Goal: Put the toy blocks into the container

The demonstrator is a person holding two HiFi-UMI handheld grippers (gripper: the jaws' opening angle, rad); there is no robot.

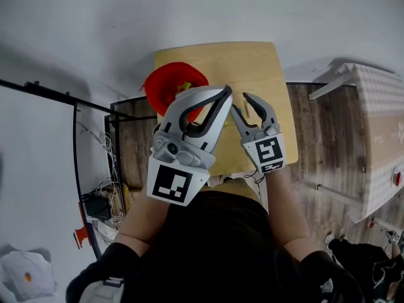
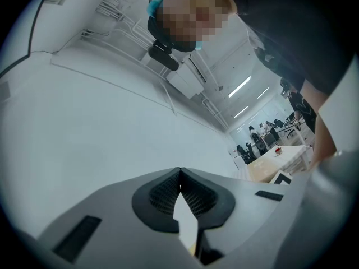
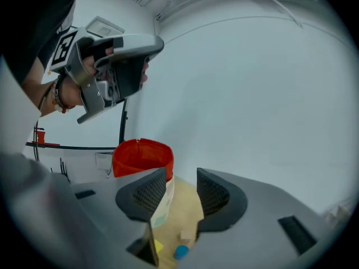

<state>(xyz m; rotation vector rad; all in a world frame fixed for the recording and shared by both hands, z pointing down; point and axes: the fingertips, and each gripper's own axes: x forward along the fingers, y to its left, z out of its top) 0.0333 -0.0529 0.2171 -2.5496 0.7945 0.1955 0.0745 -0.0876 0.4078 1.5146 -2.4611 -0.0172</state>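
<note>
Red container (image 1: 158, 92) holds something yellow-green (image 1: 185, 86); left tongs (image 2: 179, 172) pressed together, right tongs (image 3: 182, 174) spread.

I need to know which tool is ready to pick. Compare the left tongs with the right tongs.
The left tongs are shut, tips touching; the right tongs stand open with a clear gap. The left tongs point up at a white wall; the right tongs face the red round container and the light wooden table. Both are grey with black ribbed pads, and both hold nothing.
</note>
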